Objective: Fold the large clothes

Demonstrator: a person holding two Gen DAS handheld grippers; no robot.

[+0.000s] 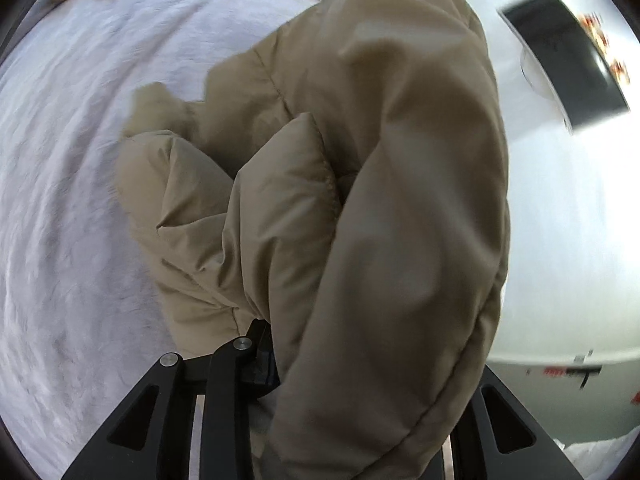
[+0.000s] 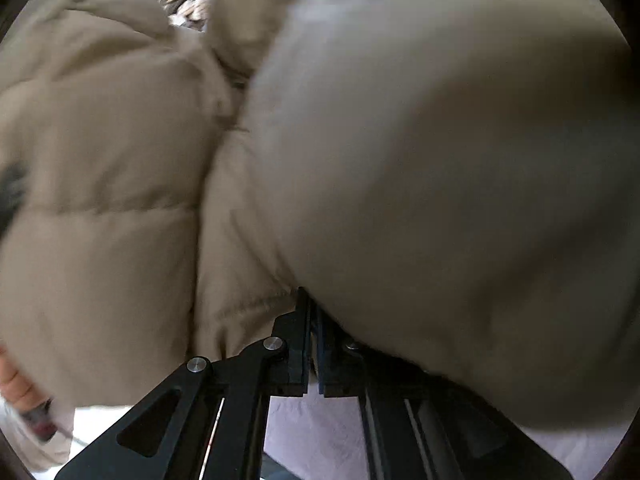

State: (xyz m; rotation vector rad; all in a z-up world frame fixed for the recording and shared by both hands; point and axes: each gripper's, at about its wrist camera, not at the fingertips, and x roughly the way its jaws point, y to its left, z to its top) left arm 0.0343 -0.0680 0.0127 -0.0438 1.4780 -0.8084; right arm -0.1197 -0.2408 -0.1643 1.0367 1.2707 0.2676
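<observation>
Over pale grey bedding, mid-fold: left gripper and right gripper each pinching the lifted tan puffer jacket; next, likely carrying it across and lowering evenly.

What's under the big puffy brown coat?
In the left wrist view, the puffy coat hangs from the left gripper above a pale wrinkled bedsheet. In the right wrist view, the right gripper pinches it too. Whatever lies directly beneath the coat is covered.
</observation>
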